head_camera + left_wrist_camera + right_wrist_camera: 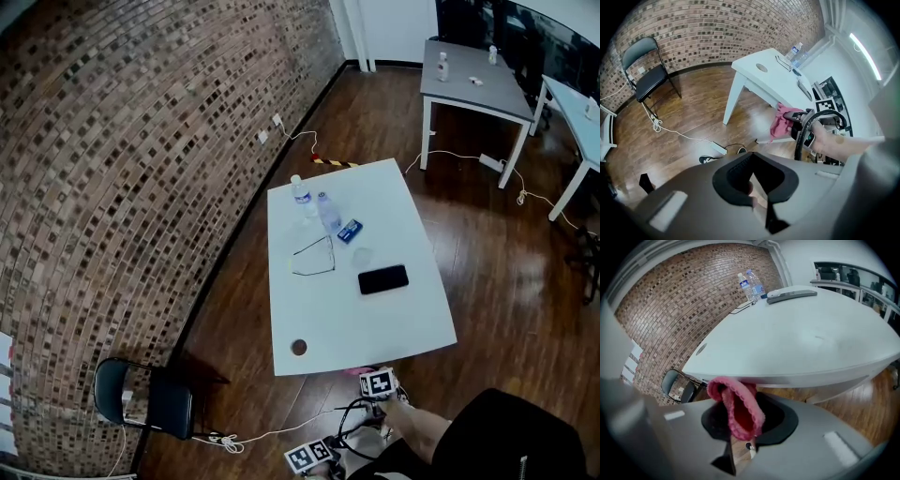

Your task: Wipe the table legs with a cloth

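Note:
The white table (328, 319) stands on a wood floor, and one slanted white leg (732, 99) shows in the left gripper view. My right gripper (378, 382) sits low at the table's near edge, shut on a pink cloth (736, 406) that bulges out of its jaws just under the tabletop rim (797, 373). From the left gripper view the same cloth (779, 123) hangs at the table's near corner, in front of the right gripper (806, 123). My left gripper (309, 457) is lower and further back; its jaws (757, 201) look shut, with nothing in them.
Two water bottles (302, 192), glasses (314, 258), a black phone (382, 279) and a small blue pack lie on the table. A black folding chair (649, 75) stands by the brick wall. A power strip (717, 148) and white cable lie on the floor. Other tables (473, 84) stand at the back right.

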{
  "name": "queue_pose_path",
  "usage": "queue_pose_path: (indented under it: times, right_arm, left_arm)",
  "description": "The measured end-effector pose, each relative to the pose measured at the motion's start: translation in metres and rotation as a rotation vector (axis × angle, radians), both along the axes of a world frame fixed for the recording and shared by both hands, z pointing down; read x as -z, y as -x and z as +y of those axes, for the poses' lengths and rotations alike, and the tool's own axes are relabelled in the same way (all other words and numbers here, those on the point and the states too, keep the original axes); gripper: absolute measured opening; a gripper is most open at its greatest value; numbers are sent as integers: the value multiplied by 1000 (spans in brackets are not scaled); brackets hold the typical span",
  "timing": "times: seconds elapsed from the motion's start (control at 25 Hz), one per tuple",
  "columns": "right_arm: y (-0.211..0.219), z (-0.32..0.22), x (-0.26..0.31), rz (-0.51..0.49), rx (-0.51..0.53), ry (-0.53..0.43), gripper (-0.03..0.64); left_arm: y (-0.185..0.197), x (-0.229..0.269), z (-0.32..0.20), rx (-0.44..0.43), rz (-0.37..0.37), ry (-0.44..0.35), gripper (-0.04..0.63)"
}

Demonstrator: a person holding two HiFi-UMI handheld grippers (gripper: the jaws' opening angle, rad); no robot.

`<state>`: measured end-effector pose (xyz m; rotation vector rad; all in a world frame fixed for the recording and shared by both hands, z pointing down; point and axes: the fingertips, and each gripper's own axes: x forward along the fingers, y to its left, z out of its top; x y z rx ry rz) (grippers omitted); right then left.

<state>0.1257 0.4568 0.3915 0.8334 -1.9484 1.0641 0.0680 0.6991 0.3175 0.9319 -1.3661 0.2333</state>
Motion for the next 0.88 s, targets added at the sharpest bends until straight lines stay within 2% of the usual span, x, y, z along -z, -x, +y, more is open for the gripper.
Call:
queue_pose_path:
  times: [0.52,0.6,0.68,0.72,0.8,0.88]
  right_arm:
    - [-31,-7,-1,-14,-19,11,71]
    - [-43,-5,-2,17,-18,40,72]
    - [-66,9,-9,104,-15,128,74]
    - [-70,8,-11,104,-16,133,74]
    - [-60,-11,-8,12,-21,59,77]
    - [-60,-21,-8,-14,-17,30,78]
  left_arm:
    - [-21,1,-20,-66,-6,11,2]
    - [-23,1,-25,-76,-7,11,2]
    - [-25,-1,-30,-85,-7,14,2]
    - [-27,-1,-33,-89,-6,15,2]
    - [-33,-3,-38,-98,-4,17,2]
    - [-38,-4,-43,-111,-3,20,2]
